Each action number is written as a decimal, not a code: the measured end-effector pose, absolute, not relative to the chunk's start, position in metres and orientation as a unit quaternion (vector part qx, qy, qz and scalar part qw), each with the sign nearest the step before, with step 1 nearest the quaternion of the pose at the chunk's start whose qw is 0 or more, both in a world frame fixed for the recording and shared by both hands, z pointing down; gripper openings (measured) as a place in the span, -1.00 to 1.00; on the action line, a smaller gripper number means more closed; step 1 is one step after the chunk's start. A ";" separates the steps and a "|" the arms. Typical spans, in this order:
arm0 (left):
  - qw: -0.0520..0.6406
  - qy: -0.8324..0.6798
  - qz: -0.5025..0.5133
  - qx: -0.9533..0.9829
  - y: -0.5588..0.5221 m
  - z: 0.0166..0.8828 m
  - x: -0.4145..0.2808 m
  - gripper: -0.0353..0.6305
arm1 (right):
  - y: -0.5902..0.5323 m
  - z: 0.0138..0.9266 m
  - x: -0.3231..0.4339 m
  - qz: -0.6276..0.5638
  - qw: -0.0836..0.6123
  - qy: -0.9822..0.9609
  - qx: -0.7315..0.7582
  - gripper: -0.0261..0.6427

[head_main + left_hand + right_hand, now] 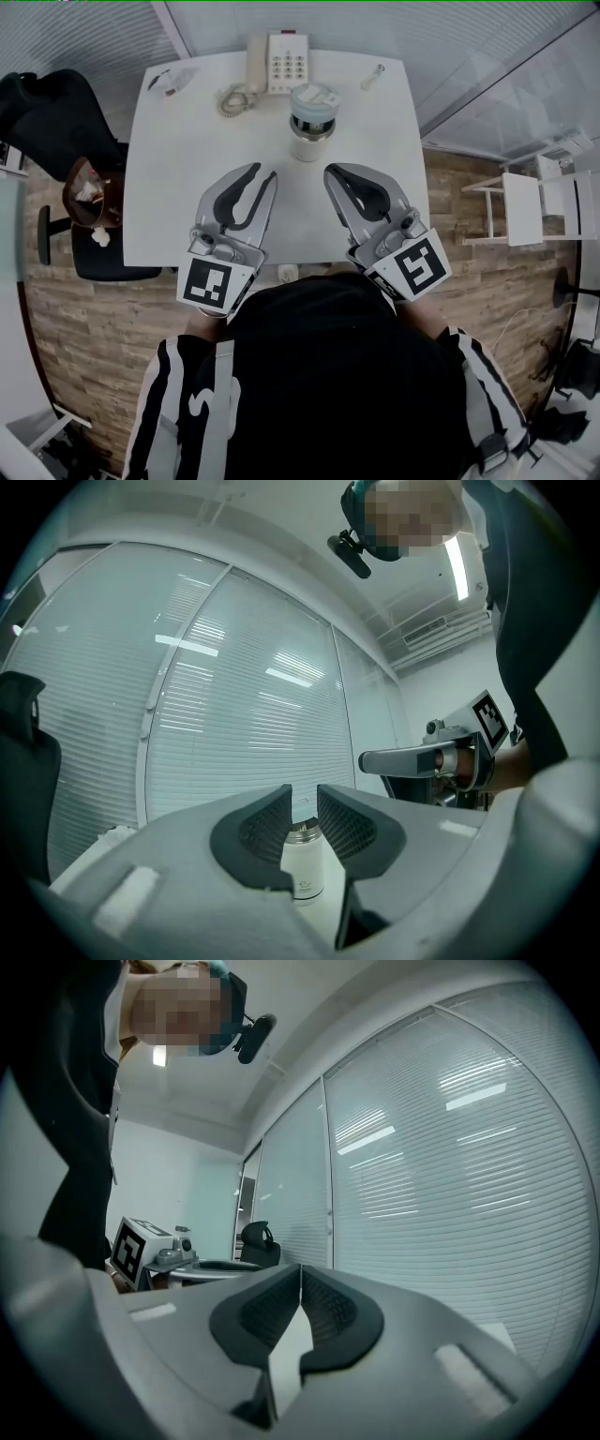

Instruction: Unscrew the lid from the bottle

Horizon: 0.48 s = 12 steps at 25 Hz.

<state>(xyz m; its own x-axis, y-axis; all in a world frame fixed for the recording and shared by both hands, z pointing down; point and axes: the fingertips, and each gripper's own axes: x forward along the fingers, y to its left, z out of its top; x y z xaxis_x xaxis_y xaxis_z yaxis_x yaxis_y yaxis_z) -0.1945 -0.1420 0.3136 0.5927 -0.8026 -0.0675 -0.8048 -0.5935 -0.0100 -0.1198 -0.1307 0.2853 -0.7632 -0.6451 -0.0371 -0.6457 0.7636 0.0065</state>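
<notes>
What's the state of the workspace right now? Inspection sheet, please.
Surface: white table, rounded corners.
Job's things: white bottle upright mid-table, steel neck bare; round lid seems to sit just beyond it.
Clutter: desk phone; small items at both far corners, too small to identify.
Grippers: left gripper jaws slightly apart, empty, bottle ahead of them; right gripper shut, empty.
Cables: coiled phone cord.
Surroundings: black chair on the left, white chair on the right, wood floor, blinds behind glass.

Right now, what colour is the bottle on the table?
The bottle is white; the left gripper view shows it best.
</notes>
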 end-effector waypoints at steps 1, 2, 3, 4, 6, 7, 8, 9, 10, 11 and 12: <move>0.021 0.451 0.028 -0.892 -0.141 0.314 -0.195 -0.64 | -0.130 0.285 -0.120 0.010 0.017 0.939 -0.344 -0.91; 0.021 0.452 0.028 -0.892 -0.141 0.314 -0.195 -0.66 | -0.129 0.285 -0.120 0.010 0.018 0.938 -0.345 -0.91; 0.022 0.452 0.027 -0.891 -0.140 0.314 -0.196 -0.68 | -0.129 0.285 -0.121 0.010 0.019 0.938 -0.345 -0.92; 0.022 0.453 0.027 -0.891 -0.140 0.314 -0.197 -0.69 | -0.128 0.285 -0.121 0.010 0.020 0.938 -0.346 -0.92; 0.024 0.454 0.025 -0.890 -0.140 0.314 -0.199 -0.74 | -0.128 0.285 -0.123 0.008 0.021 0.938 -0.346 -0.92; 0.025 0.456 0.023 -0.889 -0.140 0.315 -0.200 -0.77 | -0.127 0.286 -0.124 0.006 0.021 0.938 -0.345 -0.92; 0.027 0.458 0.022 -0.888 -0.139 0.315 -0.201 -0.80 | -0.127 0.287 -0.125 0.002 0.021 0.939 -0.344 -0.92; 0.029 0.460 0.021 -0.887 -0.139 0.315 -0.203 -0.83 | -0.126 0.288 -0.126 -0.003 0.022 0.940 -0.342 -0.92; 0.028 0.463 0.021 -0.886 -0.139 0.315 -0.204 -0.84 | -0.126 0.288 -0.128 -0.007 0.023 0.940 -0.340 -0.92; 0.027 0.464 0.021 -0.885 -0.139 0.316 -0.205 -0.87 | -0.126 0.288 -0.129 -0.008 0.024 0.941 -0.338 -0.92; 0.024 0.465 0.021 -0.885 -0.139 0.317 -0.206 -0.89 | -0.126 0.288 -0.130 -0.007 0.024 0.941 -0.337 -0.92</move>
<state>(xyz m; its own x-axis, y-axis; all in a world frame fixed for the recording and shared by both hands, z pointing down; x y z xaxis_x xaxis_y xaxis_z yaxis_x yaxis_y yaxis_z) -0.2061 -0.1392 0.3168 0.5673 -0.8214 -0.0589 -0.8234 -0.5670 -0.0239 -0.1303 -0.1257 0.2880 -0.7712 -0.6354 -0.0404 -0.6347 0.7722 -0.0290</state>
